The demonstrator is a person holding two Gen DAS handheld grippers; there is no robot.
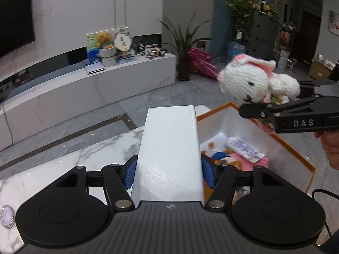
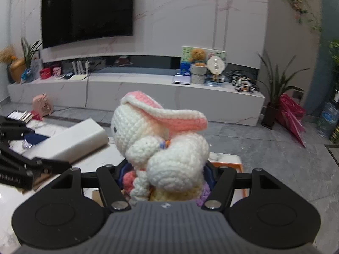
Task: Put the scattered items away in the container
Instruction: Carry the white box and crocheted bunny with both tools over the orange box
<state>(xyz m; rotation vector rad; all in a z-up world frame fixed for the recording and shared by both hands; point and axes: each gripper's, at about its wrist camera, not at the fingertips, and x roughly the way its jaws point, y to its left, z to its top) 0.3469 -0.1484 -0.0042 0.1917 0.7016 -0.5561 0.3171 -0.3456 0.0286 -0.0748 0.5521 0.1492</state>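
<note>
Two loads are up at once, both carried toward the orange-rimmed container (image 1: 305, 158).

Your left gripper (image 1: 168, 169) has its jaws clamped on the white box (image 1: 169, 144), which juts out ahead of them beside the container, above the marble surface (image 1: 74, 154). Your right gripper (image 2: 166, 174) is closed on the crocheted rabbit (image 2: 161, 135), gripped low with head and ears flopping ahead. The risk is the box's far end knocking the rim or rabbit, and the soft toy slipping out of so low a pinch.
</note>
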